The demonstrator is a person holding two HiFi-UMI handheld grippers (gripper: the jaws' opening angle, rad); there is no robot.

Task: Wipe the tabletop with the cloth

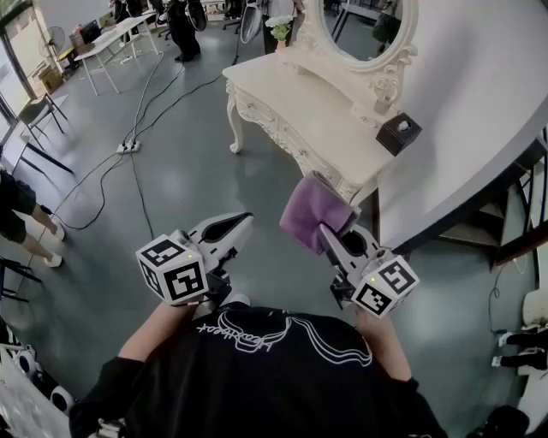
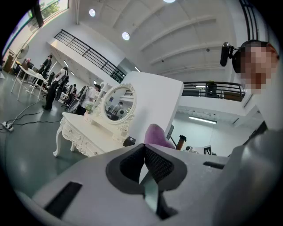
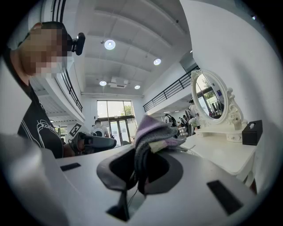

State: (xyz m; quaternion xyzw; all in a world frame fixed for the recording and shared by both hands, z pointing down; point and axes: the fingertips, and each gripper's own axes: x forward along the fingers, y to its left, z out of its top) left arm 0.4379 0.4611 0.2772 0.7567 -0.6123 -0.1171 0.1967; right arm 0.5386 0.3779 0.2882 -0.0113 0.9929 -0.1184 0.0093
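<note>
The left gripper [image 1: 233, 226] is held in the air with its ribbed pads pressed together at the tips and nothing between them; only its own view shows this. In the head view it is a pale wedge ahead of its marker cube [image 1: 174, 270]. Beyond and to the right of those jaws, that same view catches just the rounded top of the purple cloth [image 1: 313, 210].

The right gripper [image 3: 140, 155] is clamped on the cloth. Its own view shows several folded layers bunched between the pads and spilling above the tips, and the head view shows the fold fanning out ahead of the jaws. The part pinched inside is hidden. The cloth hangs clear of the surface, short of the white dressing table [image 1: 295, 109], which stands ahead of both jaw pairs. The cloth covers the table's near corner.

An oval mirror [image 1: 363, 26], cut off at the top edge, stands at the back of the tabletop, and a black box [image 1: 399, 133] sits at its right end. A grey floor [image 1: 184, 184] carries cables and a power strip [image 1: 128, 147]. People stand at distant desks, too small to make out.
</note>
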